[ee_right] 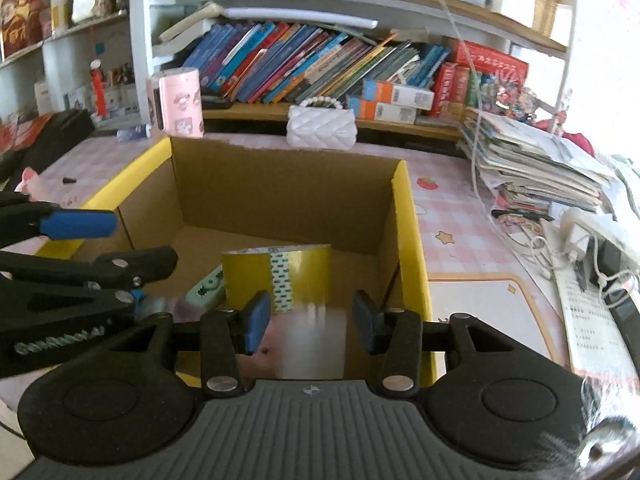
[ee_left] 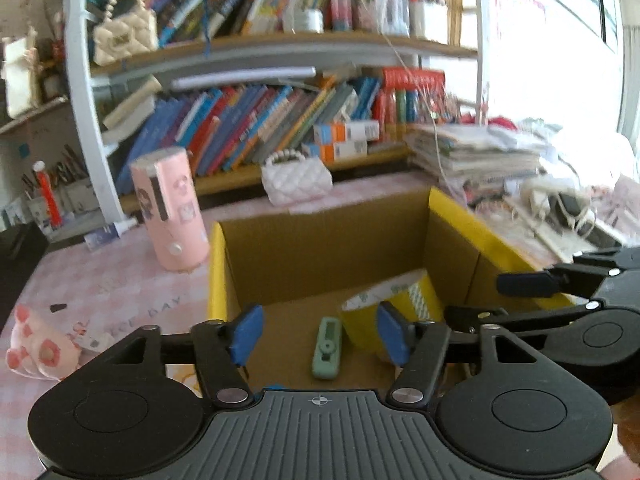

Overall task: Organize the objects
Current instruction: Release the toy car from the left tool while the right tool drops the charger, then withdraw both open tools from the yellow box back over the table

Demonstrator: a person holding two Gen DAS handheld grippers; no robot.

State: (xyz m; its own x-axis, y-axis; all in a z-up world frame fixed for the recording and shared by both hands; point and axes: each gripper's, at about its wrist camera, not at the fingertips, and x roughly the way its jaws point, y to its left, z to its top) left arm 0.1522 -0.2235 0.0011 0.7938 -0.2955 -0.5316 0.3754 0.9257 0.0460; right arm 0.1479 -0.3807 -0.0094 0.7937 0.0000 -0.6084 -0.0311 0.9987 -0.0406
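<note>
An open cardboard box (ee_left: 218, 272) (ee_right: 404, 216) with yellow flaps stands on the pink checked table. On its floor lie a yellow tape roll (ee_left: 416, 300) (ee_right: 248, 276) and a mint green correction tape (ee_left: 327, 348) (ee_right: 206, 290). My left gripper (ee_left: 320, 334) (ee_right: 146, 242) hangs open over the box's near side with nothing between its blue pads. My right gripper (ee_right: 310, 326) (ee_left: 474, 300) is over the box beside it. A blurred pink-white thing (ee_right: 308, 340) shows between its jaws, with a gap at the right pad (ee_right: 364, 326).
A pink cylindrical holder (ee_left: 172, 208) (ee_right: 180, 100) and a white quilted purse (ee_left: 296, 180) (ee_right: 322, 126) stand behind the box. A paper stack (ee_right: 536, 160) and a power strip with cables (ee_right: 592, 232) crowd the right. A pink plush (ee_left: 36, 352) lies at the left.
</note>
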